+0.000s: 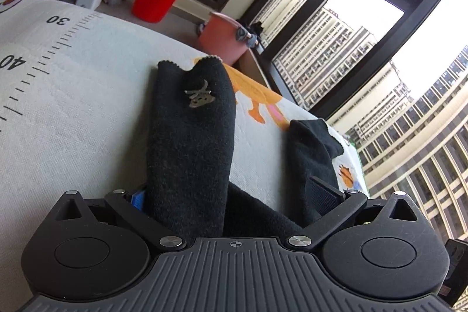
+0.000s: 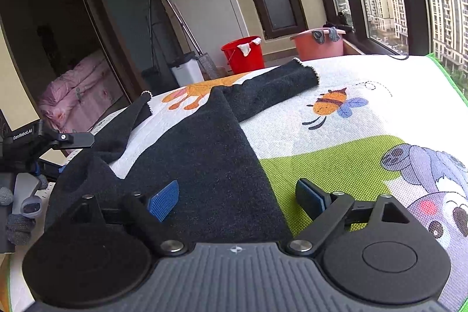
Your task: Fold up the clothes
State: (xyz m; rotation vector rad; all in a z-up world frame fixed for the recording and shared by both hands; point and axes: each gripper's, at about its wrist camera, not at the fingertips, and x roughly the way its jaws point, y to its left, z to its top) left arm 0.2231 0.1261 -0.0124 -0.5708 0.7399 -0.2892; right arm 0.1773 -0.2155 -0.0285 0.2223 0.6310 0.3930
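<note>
Here we are over the printed play mat [image 2: 336, 154], and the dark sweater [image 2: 204, 154] lies spread across it, body toward the cameras, one scalloped-cuff sleeve [image 2: 280, 78] stretched out flat beside the mat's cartoon bee [image 2: 333, 104].

The right gripper [image 2: 237, 198] hovers low at the sweater's right side edge, jaws wide apart: one blue pad [image 2: 163, 199] over the knit, the other blue pad [image 2: 310, 198] over the green of the mat. Nothing pinched yet.

The left gripper [image 1: 228, 195] is busier. Dark fabric runs up between its fingers and the other sleeve [image 1: 193, 119], with a small grey embroidered mark [image 1: 200, 99], rises ahead of it toward the mat's ruler markings. Whether those jaws are clamped on the knit or only cradling it, I cannot tell; the cloth hides the pads.

Judging the step: this looks like the start of bringing a side or sleeve inward. To do it well, the right tongs should drop until the lower pad slides under the hem edge, then close on the sweater alone, not the mat. Take a generous bite; thick knit slips. Lift just clear, carry toward the sweater's middle, and keep both grippers level so the fold line runs straight.

A red bucket [image 2: 242, 53] and pink basin [image 2: 318, 44] sit beyond the mat's far edge, well out of the way.
</note>
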